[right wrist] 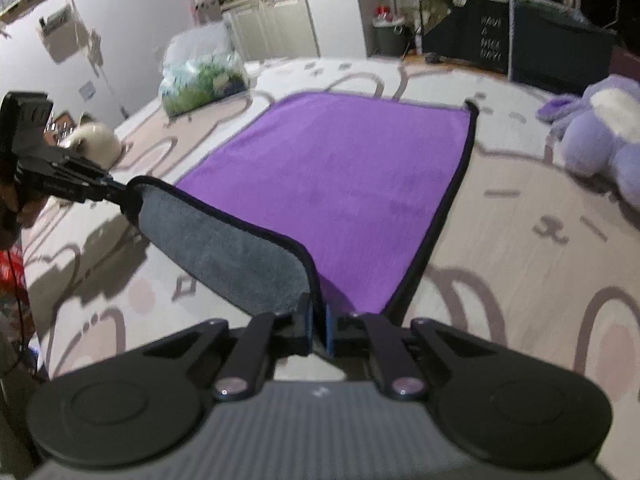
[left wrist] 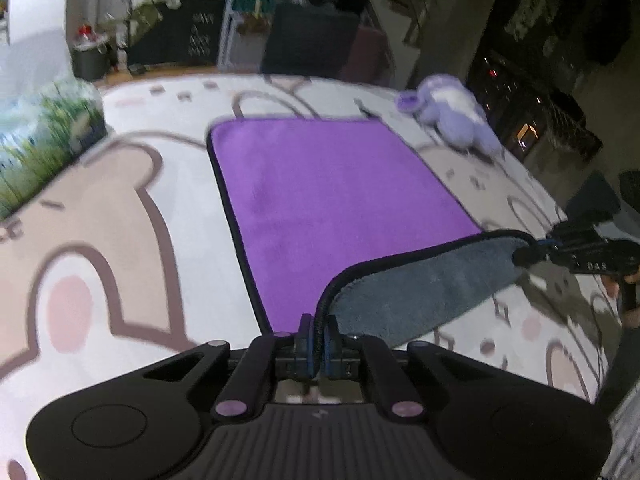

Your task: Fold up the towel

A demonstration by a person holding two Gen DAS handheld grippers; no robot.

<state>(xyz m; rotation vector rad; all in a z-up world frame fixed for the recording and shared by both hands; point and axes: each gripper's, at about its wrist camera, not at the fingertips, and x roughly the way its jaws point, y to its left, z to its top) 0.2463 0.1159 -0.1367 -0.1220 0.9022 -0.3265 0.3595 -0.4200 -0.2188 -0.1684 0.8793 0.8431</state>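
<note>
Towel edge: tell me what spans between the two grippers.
Only the towel's lifted near edge, grey underside showing, stretches from the left gripper to the right gripper. Nothing else lies between them, as both wrist views show.

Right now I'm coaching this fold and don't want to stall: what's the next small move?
Probably carry both near corners forward together toward the far edge. The left gripper and right gripper each have their jaws shut on a lifted corner of the towel, grey underside showing, while the far half lies flat on the blanket.
</note>
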